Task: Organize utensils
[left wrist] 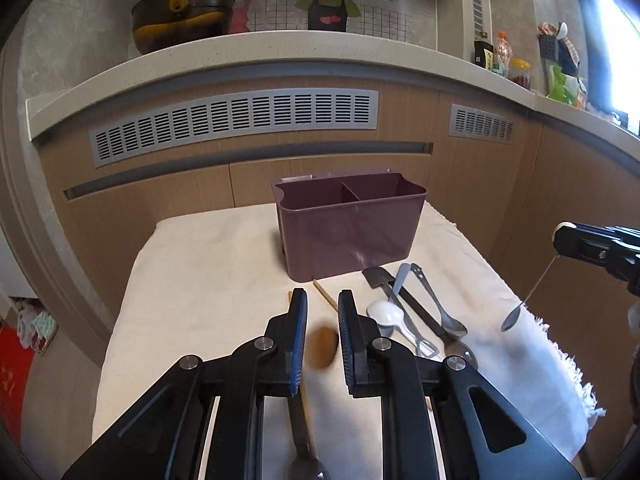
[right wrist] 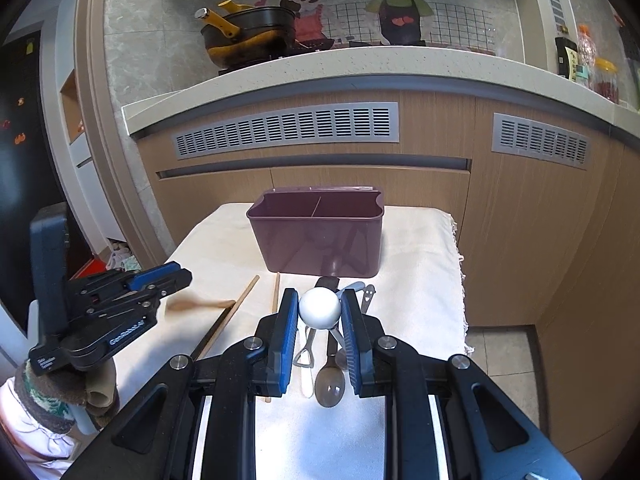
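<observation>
A purple two-compartment utensil caddy stands empty at the back of a cloth-covered table. My left gripper hangs above the table, jaws a little apart, with a blurred wooden spoon between the fingers; it also shows in the right wrist view. My right gripper is shut on a metal spoon whose round end sits between the pads; the spoon dangles from it in the left wrist view. Loose on the cloth lie a white spoon, a black spatula, metal spoons and chopsticks.
The table's cream cloth ends in a fringed right edge. Wooden cabinets with vent grilles stand behind the table. A countertop above holds a yellow-handled pot and jars.
</observation>
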Demonstrator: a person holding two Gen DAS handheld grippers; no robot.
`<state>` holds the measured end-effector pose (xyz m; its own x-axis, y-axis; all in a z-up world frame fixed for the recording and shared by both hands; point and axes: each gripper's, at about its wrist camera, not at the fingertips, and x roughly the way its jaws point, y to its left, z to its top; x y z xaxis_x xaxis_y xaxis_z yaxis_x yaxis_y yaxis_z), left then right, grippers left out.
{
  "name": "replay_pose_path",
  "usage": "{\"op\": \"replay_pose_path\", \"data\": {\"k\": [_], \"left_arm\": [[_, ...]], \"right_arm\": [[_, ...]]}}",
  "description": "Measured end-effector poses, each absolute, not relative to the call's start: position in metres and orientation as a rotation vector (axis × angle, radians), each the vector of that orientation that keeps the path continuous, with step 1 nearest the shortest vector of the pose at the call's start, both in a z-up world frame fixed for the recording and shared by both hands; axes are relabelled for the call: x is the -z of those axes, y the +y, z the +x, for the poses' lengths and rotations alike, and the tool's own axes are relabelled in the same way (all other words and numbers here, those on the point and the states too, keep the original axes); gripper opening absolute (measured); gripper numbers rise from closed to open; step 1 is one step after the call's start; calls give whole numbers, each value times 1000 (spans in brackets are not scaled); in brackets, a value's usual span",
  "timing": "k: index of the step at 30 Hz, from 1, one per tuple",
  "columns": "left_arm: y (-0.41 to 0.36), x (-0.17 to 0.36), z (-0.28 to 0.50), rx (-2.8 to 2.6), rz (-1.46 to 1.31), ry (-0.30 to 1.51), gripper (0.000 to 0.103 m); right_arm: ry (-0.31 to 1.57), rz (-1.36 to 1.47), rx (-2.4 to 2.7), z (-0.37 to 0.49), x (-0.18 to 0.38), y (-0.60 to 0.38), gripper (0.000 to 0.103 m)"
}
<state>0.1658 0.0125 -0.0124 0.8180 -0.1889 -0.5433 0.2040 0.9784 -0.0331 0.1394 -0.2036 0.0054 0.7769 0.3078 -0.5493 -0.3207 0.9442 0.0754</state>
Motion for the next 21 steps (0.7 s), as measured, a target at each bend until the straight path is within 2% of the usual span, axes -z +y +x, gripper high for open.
{"op": "replay_pose_path", "data": {"k": [9, 11, 14, 21], "left_arm": [[45, 39, 176, 245, -44, 750, 18], [42, 50, 170, 271, -18, 804, 21], [41, 71, 173, 244, -30, 910, 38], [42, 96, 212, 154, -187, 1075, 39]], "right_arm": [[612, -26, -328, 143, -1, -208, 20], [618, -22, -332, 144, 1, -208, 20], [627, -18, -338, 147, 4, -206, 20], [635, -32, -347, 146, 9, -199, 20]]}}
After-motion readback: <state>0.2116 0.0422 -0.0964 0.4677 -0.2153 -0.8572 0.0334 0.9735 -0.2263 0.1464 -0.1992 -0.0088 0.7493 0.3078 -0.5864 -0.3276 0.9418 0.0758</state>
